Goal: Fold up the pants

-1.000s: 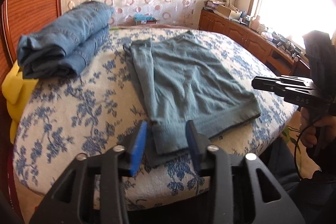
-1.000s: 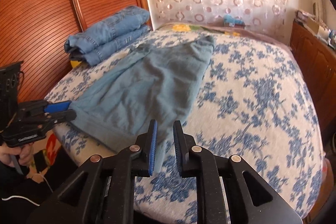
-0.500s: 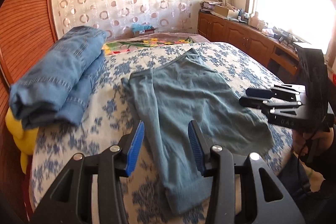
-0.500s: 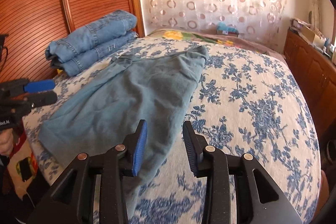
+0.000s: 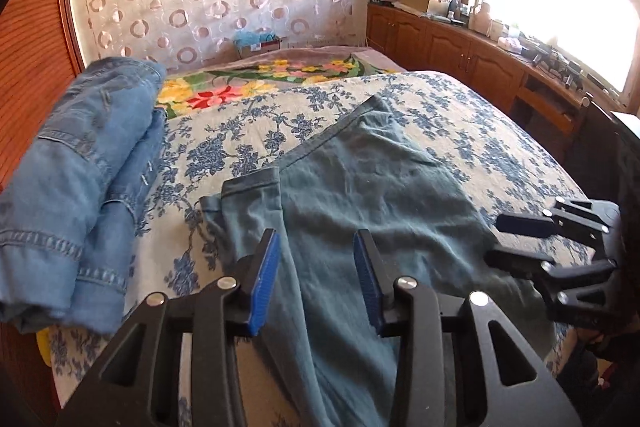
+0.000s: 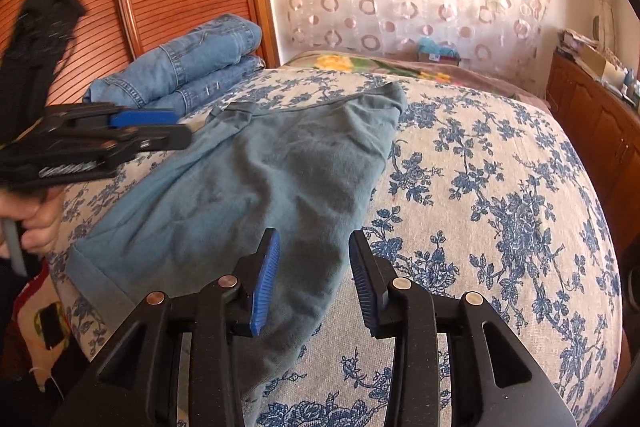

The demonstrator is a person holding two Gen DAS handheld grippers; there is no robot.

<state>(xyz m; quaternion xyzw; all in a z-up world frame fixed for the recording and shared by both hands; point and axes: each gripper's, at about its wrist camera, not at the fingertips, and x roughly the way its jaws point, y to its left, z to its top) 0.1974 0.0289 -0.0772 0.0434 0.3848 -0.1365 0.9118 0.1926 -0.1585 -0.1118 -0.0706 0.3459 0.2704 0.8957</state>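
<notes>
1. One pair of teal pants [image 5: 372,195], lying at the frame's centre.
2. Two folded denim garments [image 5: 80,187], stacked at 9 o'clock.
3. Two grippers: the left gripper [image 5: 316,279] at 6 o'clock, the right gripper [image 6: 314,275] at 6 o'clock in its own view.
4. One floral bedspread [image 6: 500,207].

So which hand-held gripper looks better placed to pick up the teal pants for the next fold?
Probably the left hand-held gripper: it hangs open over the narrow leg end of the teal pants. The right hand-held gripper, also open, sits over the opposite edge; both hold nothing, so it is a close call.
</notes>
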